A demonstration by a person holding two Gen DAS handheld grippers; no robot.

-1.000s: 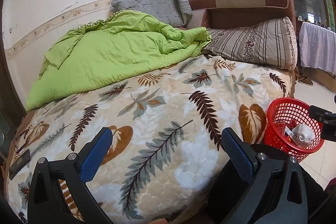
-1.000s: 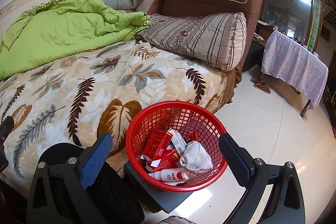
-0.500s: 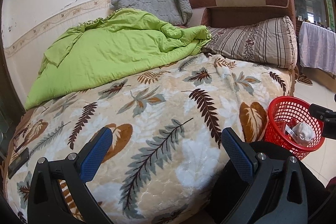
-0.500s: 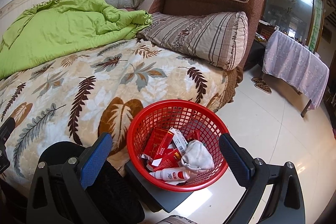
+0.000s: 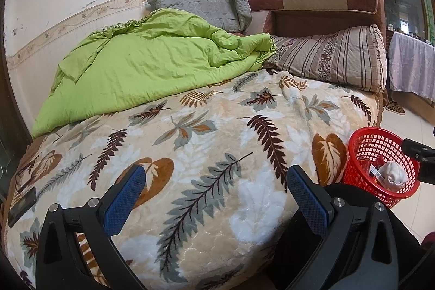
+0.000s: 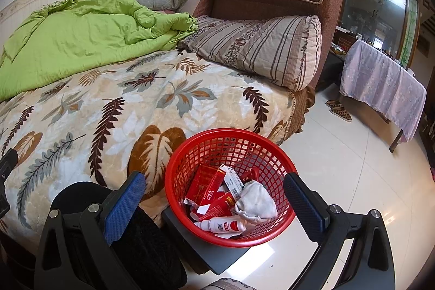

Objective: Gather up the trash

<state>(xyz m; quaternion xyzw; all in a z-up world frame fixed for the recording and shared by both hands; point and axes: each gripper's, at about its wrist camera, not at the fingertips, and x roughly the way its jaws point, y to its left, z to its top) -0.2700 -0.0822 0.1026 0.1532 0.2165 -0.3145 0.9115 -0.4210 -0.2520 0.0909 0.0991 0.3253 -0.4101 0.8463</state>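
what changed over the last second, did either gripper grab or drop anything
Almost nothing. Neither gripper took hold of or let go of anything: the left gripper and right gripper are open and empty as before. Both views drifted only slightly. The red basket stays beside the bed with the same red cartons, white tube and crumpled white cloth inside; the leaf-print blanket shows no trash.

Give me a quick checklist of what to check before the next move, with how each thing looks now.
1. Left hand-held gripper open and empty: ok.
2. Right hand-held gripper open and empty: ok.
3. Red basket upright on the floor beside the bed: ok.
4. Room left in the basket above the red cartons, white tube and crumpled white wad: ok.
5. Trash left on the leaf-print blanket: none visible.
6. Dark flat object at the blanket's left edge is trash: cannot tell.
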